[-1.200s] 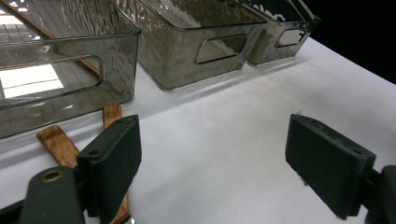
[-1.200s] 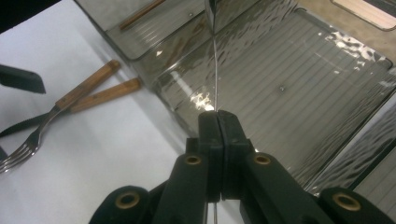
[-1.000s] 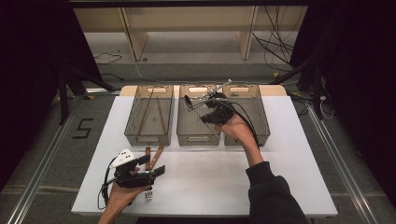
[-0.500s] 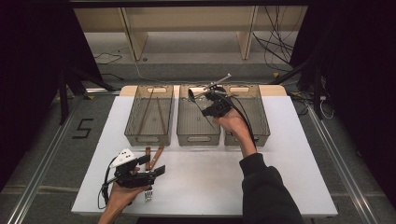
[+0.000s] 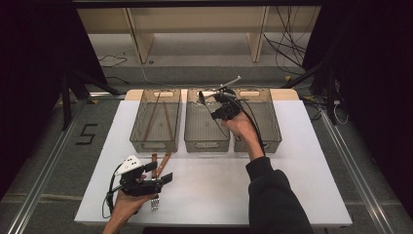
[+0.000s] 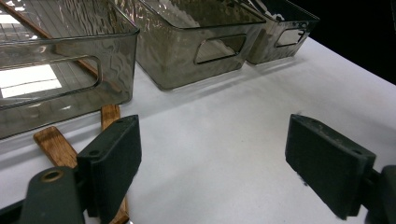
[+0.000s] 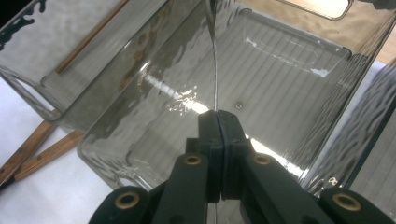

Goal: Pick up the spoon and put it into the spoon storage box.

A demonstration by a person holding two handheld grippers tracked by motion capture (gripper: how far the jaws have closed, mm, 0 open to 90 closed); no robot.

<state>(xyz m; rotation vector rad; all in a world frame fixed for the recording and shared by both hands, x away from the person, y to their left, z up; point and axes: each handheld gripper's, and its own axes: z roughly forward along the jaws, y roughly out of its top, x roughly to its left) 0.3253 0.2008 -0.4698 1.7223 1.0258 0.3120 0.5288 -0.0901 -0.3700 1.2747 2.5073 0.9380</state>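
I have a thin metal utensil (image 7: 215, 70) pinched in my right gripper (image 7: 218, 116), jaws fully closed on its slim handle. It looks like a spoon, bowl end toward the left in the high view, though I cannot be sure. I am holding it above the middle bin (image 5: 207, 122), tilted, not yet inside.

By my judgement this is the sorting step: cutlery goes into bins by kind, and this piece is about to be set down. The next move calls for lowering the right gripper until the utensil lies near the bin floor, levelling it so it does not strike the wall, then parting the jaws.

My left gripper (image 6: 212, 154) hovers low over the tabletop (image 5: 292, 195) near the front edge, jaws wide apart with nothing between them. Just beside its left jaw lie two wooden-handled pieces (image 6: 58, 144); in the high view fork tines (image 5: 155, 204) show by the gripper.

Count: three clear smoky bins in a row, left bin (image 5: 156, 122), middle bin, right bin (image 5: 265, 122). The left bin holds two thin brown sticks (image 5: 165, 117), perhaps chopsticks. The middle bin's floor looks bare. Two wooden-handled pieces wait on the tabletop.
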